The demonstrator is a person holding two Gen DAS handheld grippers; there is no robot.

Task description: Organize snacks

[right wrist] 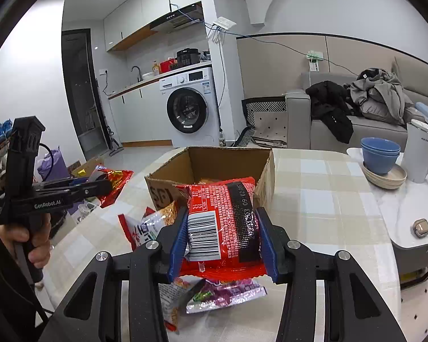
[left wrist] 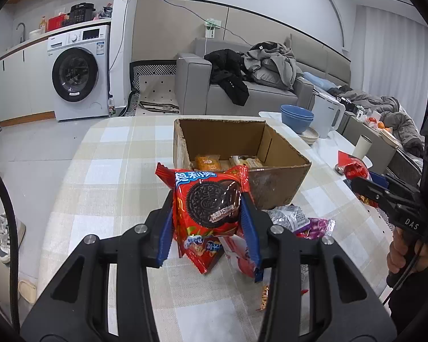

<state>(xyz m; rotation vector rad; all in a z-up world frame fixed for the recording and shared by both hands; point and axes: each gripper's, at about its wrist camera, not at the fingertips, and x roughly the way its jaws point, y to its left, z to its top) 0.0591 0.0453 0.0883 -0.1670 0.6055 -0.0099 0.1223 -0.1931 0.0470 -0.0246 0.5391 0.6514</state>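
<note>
My left gripper (left wrist: 207, 216) is shut on a red cookie packet (left wrist: 211, 213) with a dark sandwich cookie printed on it, held up in front of the open cardboard box (left wrist: 271, 179). The box (right wrist: 168, 191) has a few wrapped snacks on its floor. My right gripper (right wrist: 221, 235) is shut on a red snack packet (right wrist: 228, 228), barcode side toward the camera, lifted before the box. Loose packets lie on the checked tablecloth (left wrist: 105, 171) below both grippers: silver and purple packets (left wrist: 302, 219), a purple packet (right wrist: 228, 293) and a white and orange packet (right wrist: 148, 228). Each gripper shows in the other's view, held by a hand.
Stacked blue bowls (right wrist: 381, 156) on a plate and a white kettle (right wrist: 421, 151) stand at the table's far right. A small beige case (right wrist: 421, 228) lies on the marble part. A white cup (left wrist: 362, 145) stands at the right. A sofa with clothes and a washing machine lie beyond.
</note>
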